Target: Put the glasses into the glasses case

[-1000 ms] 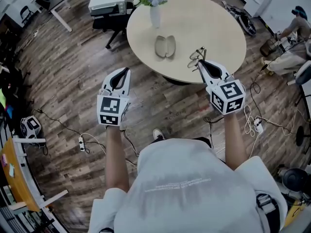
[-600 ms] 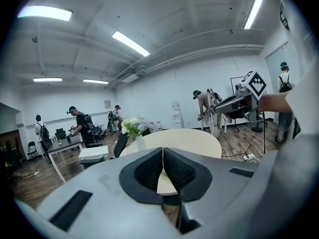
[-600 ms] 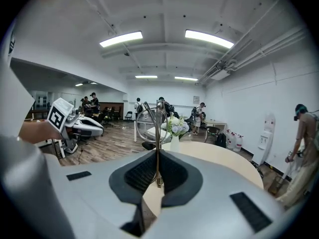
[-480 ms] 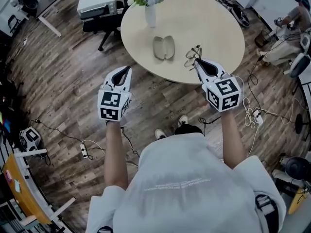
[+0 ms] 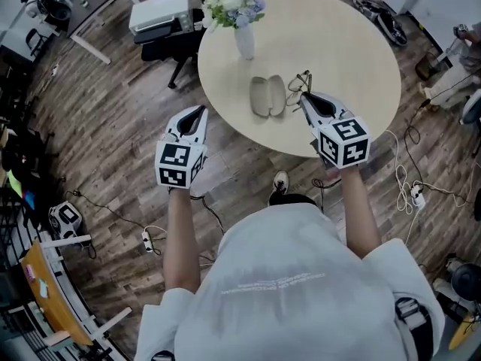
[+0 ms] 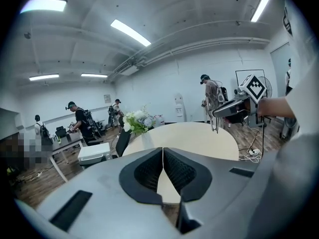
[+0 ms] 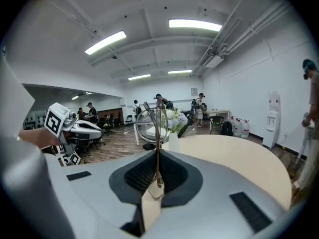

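The open grey glasses case (image 5: 267, 96) lies on the round beige table (image 5: 346, 59), in front of the flower vase (image 5: 244, 40). My right gripper (image 5: 305, 98) is shut on the thin-framed glasses (image 5: 300, 84) and holds them above the table, just right of the case. In the right gripper view the glasses (image 7: 152, 122) stand upright, one temple pinched between the jaws of my right gripper (image 7: 158, 159). My left gripper (image 5: 201, 111) is shut and empty, over the floor beside the table's left edge. The left gripper view shows the left gripper (image 6: 162, 156) and the right gripper (image 6: 238, 108) carrying the glasses (image 6: 217, 121).
A white appliance (image 5: 159, 12) sits on a dark chair behind the table. Cables and a power strip (image 5: 412, 194) lie on the wood floor at right. A dark bag (image 5: 376, 10) lies beyond the table. Several people (image 6: 79, 123) stand by desks further off.
The table has come nearer in the head view. My right gripper with the glasses has closed in on the case from the right. The left gripper stays shut off the table's edge.
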Demonstrator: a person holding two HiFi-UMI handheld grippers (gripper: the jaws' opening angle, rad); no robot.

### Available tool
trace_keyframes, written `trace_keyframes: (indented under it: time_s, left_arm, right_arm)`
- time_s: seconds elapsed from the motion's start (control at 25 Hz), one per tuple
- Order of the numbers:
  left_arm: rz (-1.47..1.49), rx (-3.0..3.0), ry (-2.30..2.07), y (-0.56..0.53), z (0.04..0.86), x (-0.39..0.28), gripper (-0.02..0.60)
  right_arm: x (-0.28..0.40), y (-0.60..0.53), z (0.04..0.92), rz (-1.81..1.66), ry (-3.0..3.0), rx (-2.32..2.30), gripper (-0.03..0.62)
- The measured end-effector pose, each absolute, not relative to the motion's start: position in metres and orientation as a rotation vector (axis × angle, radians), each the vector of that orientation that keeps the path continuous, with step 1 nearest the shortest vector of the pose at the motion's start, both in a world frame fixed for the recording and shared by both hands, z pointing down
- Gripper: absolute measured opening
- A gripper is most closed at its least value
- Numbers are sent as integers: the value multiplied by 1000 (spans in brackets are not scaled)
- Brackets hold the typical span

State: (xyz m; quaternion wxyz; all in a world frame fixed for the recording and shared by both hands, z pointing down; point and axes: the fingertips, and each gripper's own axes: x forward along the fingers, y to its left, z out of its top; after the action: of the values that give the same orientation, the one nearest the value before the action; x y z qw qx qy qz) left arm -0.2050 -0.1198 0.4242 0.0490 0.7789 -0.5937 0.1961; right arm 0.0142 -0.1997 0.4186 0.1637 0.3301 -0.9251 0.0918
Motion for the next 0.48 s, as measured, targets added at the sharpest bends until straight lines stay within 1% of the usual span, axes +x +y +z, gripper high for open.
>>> trace_keyframes:
  time_s: [0.2,0.48]
  left_arm:
    - [575,2321,-1806,-166,432,-215,15]
    - [618,2278,-1778,-208,451,-212,15]
  right_arm:
    - [-12,-236,441,370,-2628,892,14]
    - [-25,-274,478,573,-2574,816,14]
